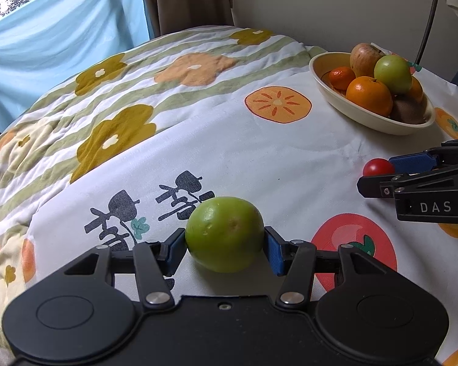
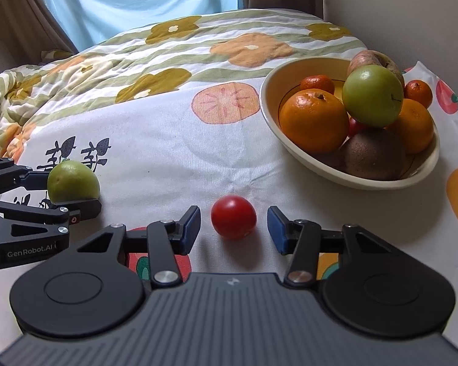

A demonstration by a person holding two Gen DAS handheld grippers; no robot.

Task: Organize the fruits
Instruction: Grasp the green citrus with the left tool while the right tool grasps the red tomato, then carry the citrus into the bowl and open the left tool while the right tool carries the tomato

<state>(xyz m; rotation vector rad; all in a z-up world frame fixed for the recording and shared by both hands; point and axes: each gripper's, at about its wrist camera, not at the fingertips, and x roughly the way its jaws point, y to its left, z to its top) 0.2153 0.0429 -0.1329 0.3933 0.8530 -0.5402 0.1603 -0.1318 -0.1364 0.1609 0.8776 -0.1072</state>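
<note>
A green apple point(image 1: 225, 234) lies on the printed tablecloth, and my left gripper point(image 1: 225, 245) is shut on it, both blue pads touching its sides. It also shows in the right wrist view point(image 2: 73, 181), with the left gripper point(image 2: 76, 195) around it. A small red tomato point(image 2: 233, 217) lies on the cloth between the fingers of my right gripper point(image 2: 233, 228), which is open with a gap on each side. In the left wrist view the tomato point(image 1: 378, 167) sits at the right gripper's point(image 1: 378, 172) tips.
A cream bowl point(image 2: 270, 103) at the right holds oranges, tangerines, a green apple, a kiwi and a reddish apple; it also shows in the left wrist view point(image 1: 317, 70). A flowered quilt point(image 1: 107, 91) covers the far side. Curtains and a wall stand behind.
</note>
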